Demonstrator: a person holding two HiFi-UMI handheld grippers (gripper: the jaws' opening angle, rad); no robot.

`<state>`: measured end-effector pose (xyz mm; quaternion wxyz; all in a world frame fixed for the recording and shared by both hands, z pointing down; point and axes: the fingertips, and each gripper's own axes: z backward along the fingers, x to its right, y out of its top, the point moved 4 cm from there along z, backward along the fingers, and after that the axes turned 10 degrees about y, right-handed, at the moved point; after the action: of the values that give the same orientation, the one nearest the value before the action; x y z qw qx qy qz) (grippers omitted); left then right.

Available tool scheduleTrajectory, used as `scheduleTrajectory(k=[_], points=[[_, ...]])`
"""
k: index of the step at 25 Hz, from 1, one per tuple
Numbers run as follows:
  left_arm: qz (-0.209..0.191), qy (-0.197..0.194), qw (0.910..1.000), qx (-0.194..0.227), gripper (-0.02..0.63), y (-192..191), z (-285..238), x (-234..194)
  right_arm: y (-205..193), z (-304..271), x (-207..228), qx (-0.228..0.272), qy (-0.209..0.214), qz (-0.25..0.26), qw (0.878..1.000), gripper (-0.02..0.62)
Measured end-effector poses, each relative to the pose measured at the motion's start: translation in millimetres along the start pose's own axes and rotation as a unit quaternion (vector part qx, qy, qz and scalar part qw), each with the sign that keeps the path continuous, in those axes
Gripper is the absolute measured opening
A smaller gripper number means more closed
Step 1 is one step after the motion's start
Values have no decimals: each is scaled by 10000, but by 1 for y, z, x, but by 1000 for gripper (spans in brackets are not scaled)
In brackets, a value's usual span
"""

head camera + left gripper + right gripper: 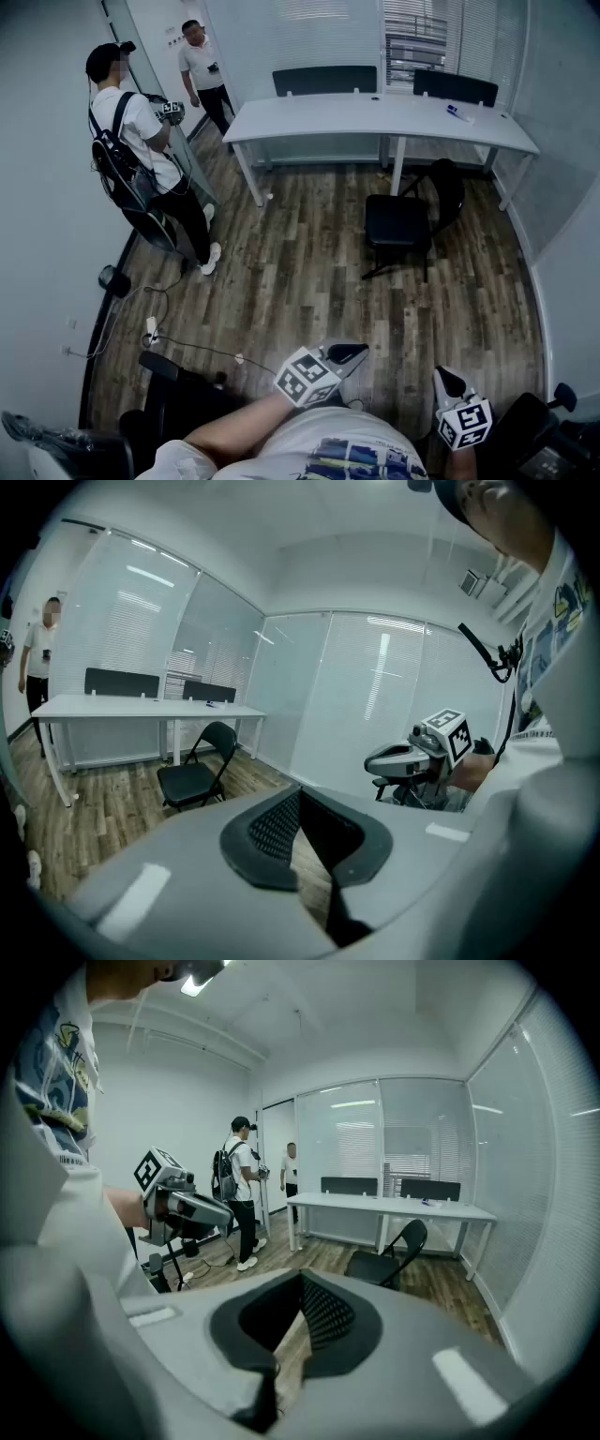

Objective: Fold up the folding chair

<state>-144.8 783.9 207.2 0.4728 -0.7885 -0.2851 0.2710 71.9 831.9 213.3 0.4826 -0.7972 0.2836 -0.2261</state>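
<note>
Chair (398, 225) unfolded, upright, black

No text or label is legible — none.

Folding chair (397, 223): black, with a padded seat and a rounded backrest on a thin dark tube frame. State: unfolded, seat level, backrest raised. Pose: upright on its legs, backrest toward the right side of the head view. Location: on the wood-plank floor (300, 281), just in front of the long white table (375, 117), near its middle leg.
</note>
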Motion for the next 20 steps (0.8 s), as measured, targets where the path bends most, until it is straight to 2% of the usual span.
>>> scheduleTrajectory(k=[20], points=[[55,-177,9998,-13,3,1,2,2,-1,2,-9,12,-20,-153,9999,12]])
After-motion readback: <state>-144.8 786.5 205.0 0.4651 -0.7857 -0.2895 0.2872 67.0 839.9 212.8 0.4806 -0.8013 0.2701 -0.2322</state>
